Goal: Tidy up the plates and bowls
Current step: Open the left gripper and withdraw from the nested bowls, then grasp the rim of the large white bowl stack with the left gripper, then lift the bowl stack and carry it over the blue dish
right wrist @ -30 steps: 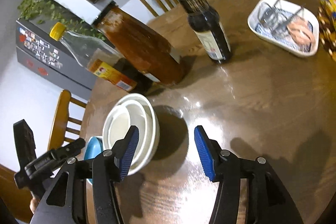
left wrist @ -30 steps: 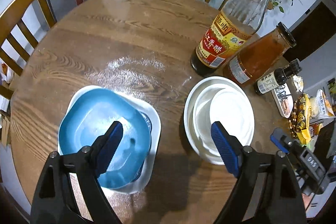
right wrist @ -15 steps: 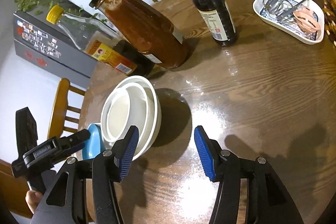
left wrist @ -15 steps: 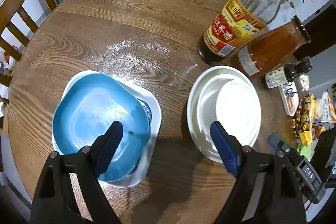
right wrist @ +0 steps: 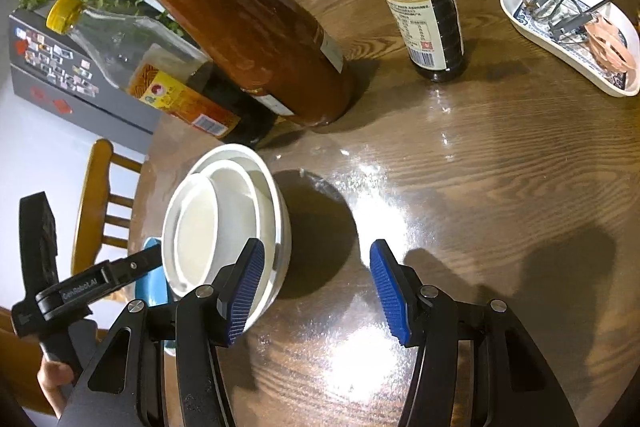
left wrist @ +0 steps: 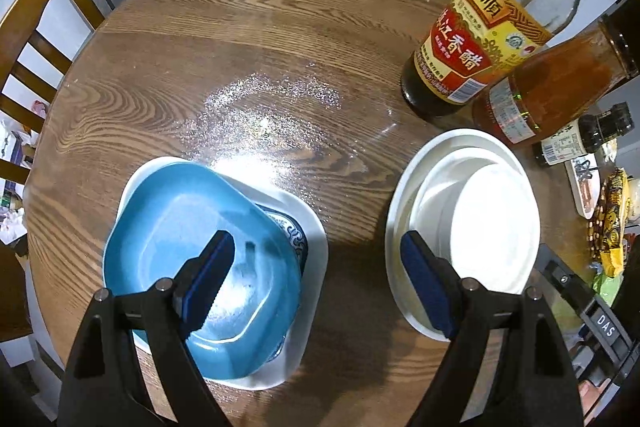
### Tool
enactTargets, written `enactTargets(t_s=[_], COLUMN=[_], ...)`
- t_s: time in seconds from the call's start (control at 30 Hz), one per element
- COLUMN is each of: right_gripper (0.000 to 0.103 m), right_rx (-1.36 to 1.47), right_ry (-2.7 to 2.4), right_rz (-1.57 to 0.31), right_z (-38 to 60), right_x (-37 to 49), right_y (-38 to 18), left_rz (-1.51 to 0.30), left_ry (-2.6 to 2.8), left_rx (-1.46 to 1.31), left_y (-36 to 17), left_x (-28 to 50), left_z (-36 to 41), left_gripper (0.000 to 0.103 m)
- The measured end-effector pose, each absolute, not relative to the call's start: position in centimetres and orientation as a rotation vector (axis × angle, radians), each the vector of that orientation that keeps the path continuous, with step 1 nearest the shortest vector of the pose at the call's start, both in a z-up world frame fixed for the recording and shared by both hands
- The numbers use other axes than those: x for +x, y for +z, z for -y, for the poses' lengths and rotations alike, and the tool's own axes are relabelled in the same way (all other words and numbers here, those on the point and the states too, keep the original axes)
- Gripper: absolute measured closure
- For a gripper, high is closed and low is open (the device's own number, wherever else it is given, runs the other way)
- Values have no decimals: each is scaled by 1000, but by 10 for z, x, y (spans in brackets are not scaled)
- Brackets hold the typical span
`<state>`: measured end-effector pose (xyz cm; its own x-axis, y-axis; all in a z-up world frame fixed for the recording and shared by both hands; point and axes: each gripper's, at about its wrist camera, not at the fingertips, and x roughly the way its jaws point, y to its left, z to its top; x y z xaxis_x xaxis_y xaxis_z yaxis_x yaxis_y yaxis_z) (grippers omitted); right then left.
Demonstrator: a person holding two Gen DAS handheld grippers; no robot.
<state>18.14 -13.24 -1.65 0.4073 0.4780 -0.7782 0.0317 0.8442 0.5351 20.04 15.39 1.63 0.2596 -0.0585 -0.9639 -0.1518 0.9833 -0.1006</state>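
Left gripper (left wrist: 316, 259) spread wide, empty, above gap between blue dish (left wrist: 192, 251) and white bowls (left wrist: 472, 223). Right gripper (right wrist: 316, 291) half-open, empty, beside bowls.

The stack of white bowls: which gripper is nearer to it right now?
Right. The right gripper has one finger at the white bowls' rim; the left gripper hangs between them and the blue dish.

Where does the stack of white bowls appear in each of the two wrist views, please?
Left wrist view: white bowls, lower right, behind the right blue pad.
Right wrist view: white bowls, lower left, behind the left blue pad.
Shared landmark: yellow-labelled vinegar bottle, just beyond them.
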Motion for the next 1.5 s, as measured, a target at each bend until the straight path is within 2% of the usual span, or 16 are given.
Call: enactTargets(t_s=[0.2,0.37,0.47,0.57,0.6,0.63,0.7,0.83,1.0,1.17,1.5], right_gripper=[48,48,48,48,52,62,73,85,92,92,92], right_rx=[489,450,442,446,455,470,473,459,461,430,466], right_ry=[289,286,273,271,287,312,335,348,352,332,297], right_rz=[-1141,-1152,-1136,-1124,-1117,-1109,-1093,-1069,-1057,-1048,-1049], right_z=[128,117,117,118,117,117,114,105,101,97,112], right_x=[186,191,193,192,191,190,188,186,185,181,157], right_y=[-20,-24,-23,-23,-23,-23,-21,-17,-15,-13,-15], left_rz=[-1316,-1308,-1288,-1257,-1251,-1246,-1241,-1227,-1211,-1203,-1165], left_ry=[77,72,63,29,17,4,-14,-29,-36,-58,-107], left_rx=[-132,-90,-59,-36,-39,-42,-54,-85,-92,-131,-42], left_y=[9,4,6,9,9,9,8,6,2,1,1], left_x=[208,211,212,208,207,207,208,204,204,199,168], left_z=[-148,-139,-133,-125,-121,-119,-114,-114,-116,-112,-91], left_gripper=[19,26,37,58,69,78,88,97,100,100,100])
